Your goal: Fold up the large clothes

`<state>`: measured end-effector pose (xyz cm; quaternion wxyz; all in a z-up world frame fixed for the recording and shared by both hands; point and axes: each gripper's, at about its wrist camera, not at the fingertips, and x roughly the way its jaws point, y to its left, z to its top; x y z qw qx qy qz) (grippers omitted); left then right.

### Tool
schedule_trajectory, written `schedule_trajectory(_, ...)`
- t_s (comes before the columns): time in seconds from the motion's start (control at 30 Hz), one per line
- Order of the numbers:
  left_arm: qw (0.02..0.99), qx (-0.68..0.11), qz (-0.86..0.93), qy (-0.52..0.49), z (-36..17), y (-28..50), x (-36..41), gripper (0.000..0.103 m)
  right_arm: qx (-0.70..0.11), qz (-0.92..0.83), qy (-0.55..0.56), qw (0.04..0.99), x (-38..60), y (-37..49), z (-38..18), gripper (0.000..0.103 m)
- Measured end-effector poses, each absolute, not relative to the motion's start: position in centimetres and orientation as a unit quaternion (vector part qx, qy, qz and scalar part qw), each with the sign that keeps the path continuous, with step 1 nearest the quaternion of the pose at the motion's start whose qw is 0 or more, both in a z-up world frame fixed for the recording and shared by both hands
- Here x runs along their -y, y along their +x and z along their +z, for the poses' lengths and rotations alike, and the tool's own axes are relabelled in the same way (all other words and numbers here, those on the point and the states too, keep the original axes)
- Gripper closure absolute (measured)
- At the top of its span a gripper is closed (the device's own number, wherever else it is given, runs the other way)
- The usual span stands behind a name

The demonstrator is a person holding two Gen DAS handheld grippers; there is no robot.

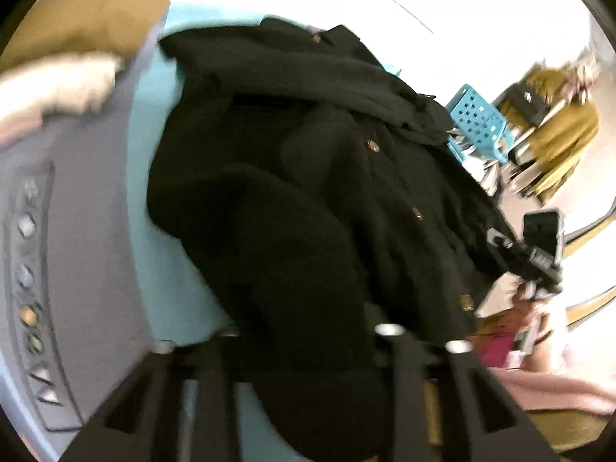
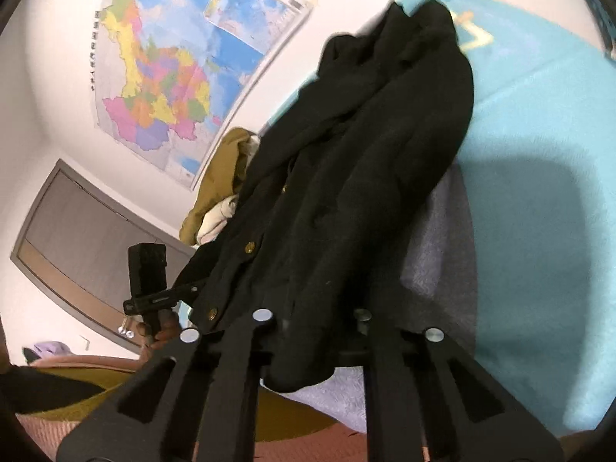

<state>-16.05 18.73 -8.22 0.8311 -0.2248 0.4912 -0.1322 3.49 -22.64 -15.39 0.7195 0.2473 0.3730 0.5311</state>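
A black buttoned coat point(image 1: 308, 177) with brass buttons lies stretched over a turquoise sheet point(image 1: 154, 269). My left gripper point(image 1: 312, 342) is shut on the coat's near edge, cloth bunched between its fingers. In the right wrist view the same coat point(image 2: 365, 161) hangs from my right gripper point(image 2: 312, 323), which is shut on its lower edge and lifts it off the turquoise sheet point(image 2: 539, 192). The right gripper point(image 1: 539, 254) shows at the right of the left wrist view, and the left gripper point(image 2: 150, 281) at the left of the right wrist view.
A grey blanket point(image 1: 84, 200) and a tan and white pile of clothes point(image 1: 77, 38) lie left of the coat. A blue perforated basket point(image 1: 477, 123) and mustard cloth point(image 1: 558, 134) stand at right. A wall map point(image 2: 184, 69) and a grey door point(image 2: 88, 238) are behind.
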Motion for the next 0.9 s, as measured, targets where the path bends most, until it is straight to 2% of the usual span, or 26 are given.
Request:
schedule_trajectory(0.07,0.829,-0.481,-0.143,-0.249,-7.8,-16.4,-19.5,0.092,-0.346,0.536,0.256,0.726,23.6,2.6,-13.9,0.096)
schedule_trajectory(0.3,0.86,-0.406,-0.162,-0.264,-2.0,-20.4,-22.0,0.095,-0.264,0.58,0.212,0.741,25.2,-2.6,-7.8,0.096)
schedule_trajectory(0.47,0.843,-0.429,-0.165,-0.281,-4.0,-21.3,-23.2,0.093,-0.328,0.569,0.214,0.723,24.6,-2.6,-11.0,0.096)
schedule_trajectory(0.6,0.82,-0.464,-0.167,-0.291,-7.5,-21.1,-23.4,0.091,-0.38,0.55,0.234,0.706,24.1,-2.0,-14.8,0.09)
schedule_trajectory(0.63,0.819,-0.465,-0.167,-0.292,-7.7,-21.0,-23.4,0.089,-0.385,0.55,0.242,0.701,24.1,-1.9,-15.3,0.089)
schedule_trajectory(0.67,0.818,-0.465,-0.17,-0.293,-7.9,-21.0,-23.4,0.082,-0.389,0.553,0.245,0.695,24.0,-1.9,-15.8,0.086)
schedule_trajectory(0.7,0.817,-0.466,-0.172,-0.294,-8.0,-20.9,-23.3,0.077,-0.391,0.553,0.242,0.695,23.9,-1.9,-16.0,0.077)
schedule_trajectory(0.73,0.814,-0.469,-0.175,-0.294,-8.0,-20.8,-23.2,0.065,-0.394,0.551,0.241,0.695,23.8,-1.9,-16.3,0.07)
schedule_trajectory(0.77,0.81,-0.472,-0.181,-0.296,-8.2,-20.6,-23.1,0.054,-0.396,0.555,0.246,0.689,23.8,-2.0,-16.5,0.058)
schedule_trajectory(0.8,0.808,-0.475,-0.183,-0.297,-8.3,-20.4,-22.8,0.052,-0.397,0.556,0.247,0.687,23.7,-1.9,-16.7,0.054)
schedule_trajectory(0.87,0.809,-0.475,-0.184,-0.294,-8.5,-20.2,-22.4,0.053,-0.405,0.549,0.246,0.688,23.6,-1.7,-17.3,0.055)
schedule_trajectory(0.9,0.81,-0.475,-0.181,-0.292,-8.4,-20.1,-22.3,0.054,-0.406,0.55,0.248,0.687,23.8,-1.6,-17.5,0.071)
